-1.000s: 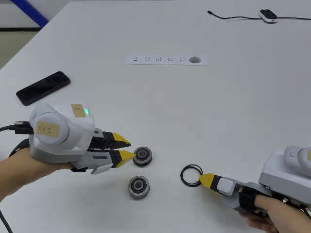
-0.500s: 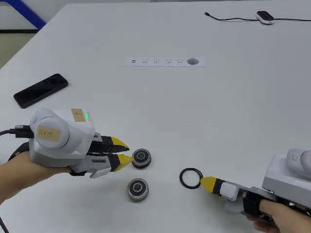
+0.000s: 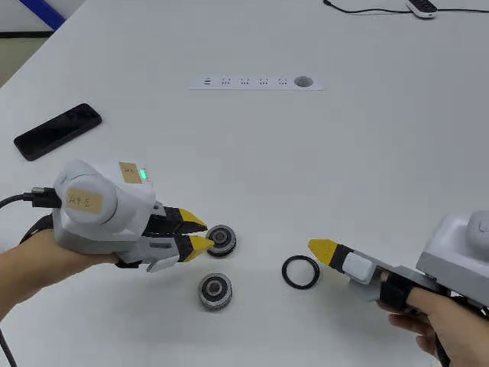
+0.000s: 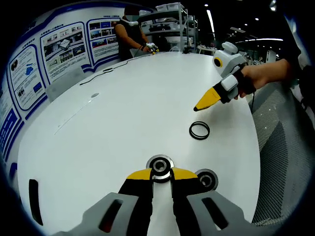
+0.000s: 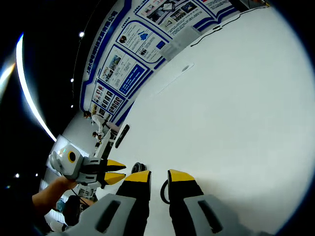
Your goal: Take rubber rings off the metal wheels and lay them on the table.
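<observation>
One rubber ring point(image 3: 284, 273) lies flat on table point(image 3: 344, 153), free of everything, so that one looks done. Right gripper point(image 3: 321, 248) hovers just beside it, jaws slightly parted and empty, tip raised clear so ring is not dragged. Two metal wheels sit to its left, close together: far wheel point(image 3: 221, 240), near wheel point(image 3: 215, 291). Whether each carries a ring is too small to tell. Left gripper point(image 3: 202, 234) has jaws parted, tips at far wheel's edge, grasping nothing — likely lined up to pin that wheel for stripping. Phone point(image 3: 57, 131) and power strip point(image 3: 256, 82) well apart — out of way.
</observation>
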